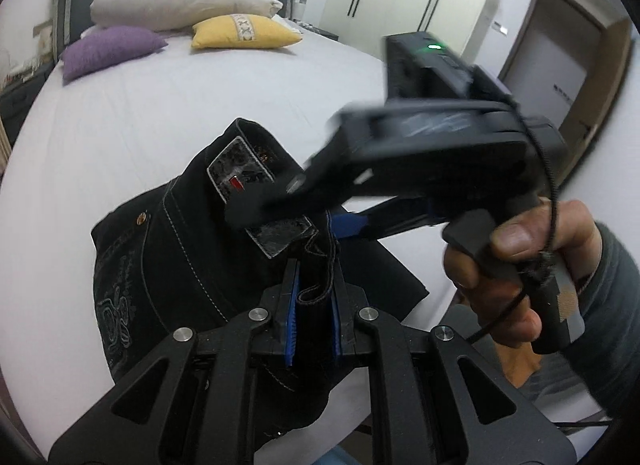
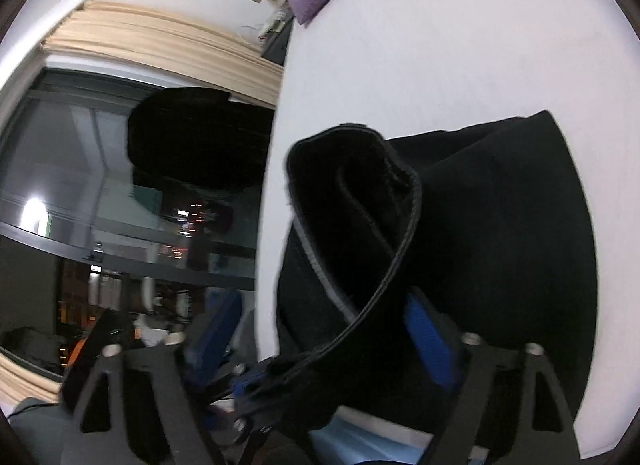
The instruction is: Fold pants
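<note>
left wrist view has the left gripper (image 1: pixel 314 297) pinching a hem of the black pants (image 1: pixel 168 249) above the bed's (image 1: pixel 160 113) near edge, while the right gripper (image 1: pixel 280 201), spread, should clamp the waistband before both lay it flat.

no legible text – waistband patch (image 1: pixel 244 179) on black pants (image 1: pixel 168 249) blurred, embroidery unreadable

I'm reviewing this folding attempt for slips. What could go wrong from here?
1. The left tool pinches only a narrow strip of the black pants; the hanging weight could pull it free.
2. The right tool stands open around the waistband, so that side may drop.
3. The pants sit near the edge of the bed and could slide off.
</note>
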Action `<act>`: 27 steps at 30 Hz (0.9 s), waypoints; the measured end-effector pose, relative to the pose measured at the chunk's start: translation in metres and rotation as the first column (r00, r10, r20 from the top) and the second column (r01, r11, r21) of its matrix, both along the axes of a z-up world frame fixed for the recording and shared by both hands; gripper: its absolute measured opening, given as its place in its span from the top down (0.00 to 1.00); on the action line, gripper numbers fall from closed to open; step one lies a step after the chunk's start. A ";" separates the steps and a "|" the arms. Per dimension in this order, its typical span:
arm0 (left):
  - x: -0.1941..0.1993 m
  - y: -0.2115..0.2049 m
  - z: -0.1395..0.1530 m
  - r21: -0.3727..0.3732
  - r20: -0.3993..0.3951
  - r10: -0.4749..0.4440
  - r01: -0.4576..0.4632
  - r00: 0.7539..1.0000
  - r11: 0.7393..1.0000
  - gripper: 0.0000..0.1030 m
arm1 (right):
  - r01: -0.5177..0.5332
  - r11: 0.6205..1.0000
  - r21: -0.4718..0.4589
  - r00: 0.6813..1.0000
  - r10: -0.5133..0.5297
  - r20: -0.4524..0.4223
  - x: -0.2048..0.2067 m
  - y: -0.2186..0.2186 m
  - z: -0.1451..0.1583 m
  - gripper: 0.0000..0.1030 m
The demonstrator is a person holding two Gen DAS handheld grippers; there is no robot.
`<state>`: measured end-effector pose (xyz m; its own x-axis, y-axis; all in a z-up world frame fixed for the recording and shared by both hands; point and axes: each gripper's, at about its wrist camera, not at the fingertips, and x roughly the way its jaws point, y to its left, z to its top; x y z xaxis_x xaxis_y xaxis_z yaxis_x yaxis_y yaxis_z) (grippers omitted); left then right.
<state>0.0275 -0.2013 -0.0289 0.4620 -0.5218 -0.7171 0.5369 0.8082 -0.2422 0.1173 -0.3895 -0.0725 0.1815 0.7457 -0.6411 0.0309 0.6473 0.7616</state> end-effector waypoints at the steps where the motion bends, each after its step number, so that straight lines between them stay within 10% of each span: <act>1: -0.004 -0.006 0.000 0.011 0.008 -0.007 0.007 1.000 1.000 0.89 | -0.008 1.000 -0.029 1.000 0.008 0.000 0.001 0.000 -0.001 0.54; 7: -0.011 -0.012 -0.009 0.030 0.028 -0.043 0.043 0.999 0.999 0.89 | -0.027 0.992 -0.124 0.998 0.034 0.053 0.004 -0.014 0.004 0.82; 27: 0.013 -0.097 -0.077 0.092 -0.097 -0.169 0.177 0.981 0.980 0.86 | 0.049 0.997 -0.052 0.998 -0.051 -0.030 0.003 -0.086 -0.071 0.76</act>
